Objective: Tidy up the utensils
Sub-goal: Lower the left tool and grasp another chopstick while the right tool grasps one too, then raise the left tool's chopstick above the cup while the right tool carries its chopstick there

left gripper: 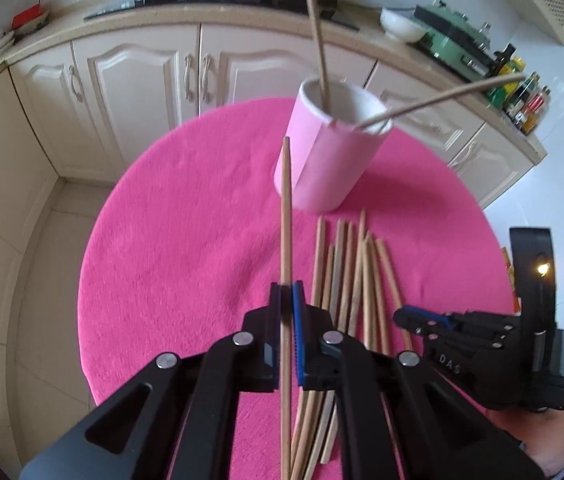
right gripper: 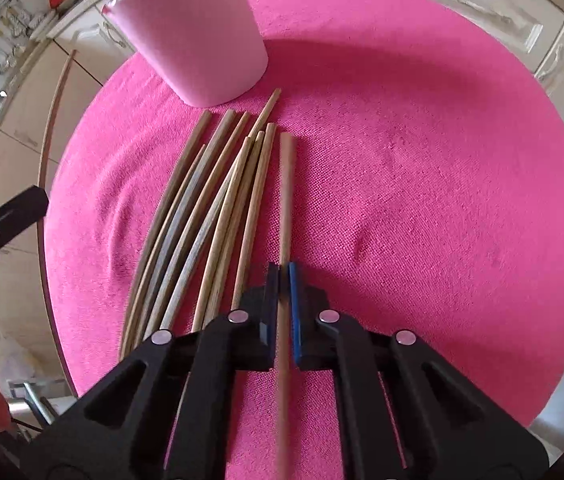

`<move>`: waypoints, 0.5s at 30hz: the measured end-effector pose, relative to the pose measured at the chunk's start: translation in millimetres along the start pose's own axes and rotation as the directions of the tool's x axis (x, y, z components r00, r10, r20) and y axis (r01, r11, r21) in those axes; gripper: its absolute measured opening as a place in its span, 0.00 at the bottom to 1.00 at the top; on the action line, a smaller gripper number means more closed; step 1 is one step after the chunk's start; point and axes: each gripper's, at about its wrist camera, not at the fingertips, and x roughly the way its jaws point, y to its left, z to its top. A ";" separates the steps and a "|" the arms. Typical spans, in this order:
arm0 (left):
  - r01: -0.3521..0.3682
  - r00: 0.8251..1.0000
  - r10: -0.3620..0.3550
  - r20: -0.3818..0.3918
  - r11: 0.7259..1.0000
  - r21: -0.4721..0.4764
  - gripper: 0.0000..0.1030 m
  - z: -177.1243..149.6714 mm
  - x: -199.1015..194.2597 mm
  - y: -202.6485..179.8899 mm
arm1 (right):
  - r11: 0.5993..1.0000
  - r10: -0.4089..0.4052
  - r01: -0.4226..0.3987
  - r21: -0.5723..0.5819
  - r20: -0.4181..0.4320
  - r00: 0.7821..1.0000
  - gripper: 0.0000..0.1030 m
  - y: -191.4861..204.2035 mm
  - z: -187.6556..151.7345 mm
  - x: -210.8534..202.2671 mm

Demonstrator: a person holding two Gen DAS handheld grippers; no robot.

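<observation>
One chopstick (left gripper: pixel 285 216) is sitting pinched in the closed left gripper (left gripper: pixel 286 300), raised over the pink mat (left gripper: pixel 170 240). The right gripper (right gripper: pixel 285 280) is clamping another chopstick (right gripper: pixel 286 184) beside the loose pile (right gripper: pixel 202 208). The pink cup (left gripper: pixel 329 160) behind is holding two sticks.

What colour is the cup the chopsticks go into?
Pale pink outside, white inside: the cup shows best in the left wrist view.
</observation>
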 end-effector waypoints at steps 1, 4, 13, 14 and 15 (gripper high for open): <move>0.005 1.000 -0.005 0.014 1.000 0.002 0.05 2.7 -1.9 -1.0 | 1.000 0.011 -0.011 0.013 0.004 1.000 0.05 -3.1 -0.4 -2.1; 0.019 0.999 -0.019 0.048 1.000 0.001 0.05 5.5 -11.3 -3.0 | 0.997 0.054 -0.055 0.046 0.027 0.998 0.05 -11.8 -0.7 -11.4; 0.042 0.990 -0.040 0.133 0.999 -0.009 0.05 13.0 -33.7 -4.1 | 0.985 0.154 -0.164 0.049 0.172 0.973 0.05 -16.9 -0.9 -64.5; 0.046 0.988 -0.044 0.146 0.999 -0.011 0.05 13.5 -37.5 -2.3 | 0.984 0.161 -0.172 0.040 0.199 0.967 0.05 -14.9 -0.3 -74.0; 0.050 0.986 -0.047 0.161 0.999 -0.012 0.05 14.7 -42.0 -2.5 | 0.984 0.165 -0.176 0.034 0.215 0.963 0.05 -11.7 -1.4 -79.5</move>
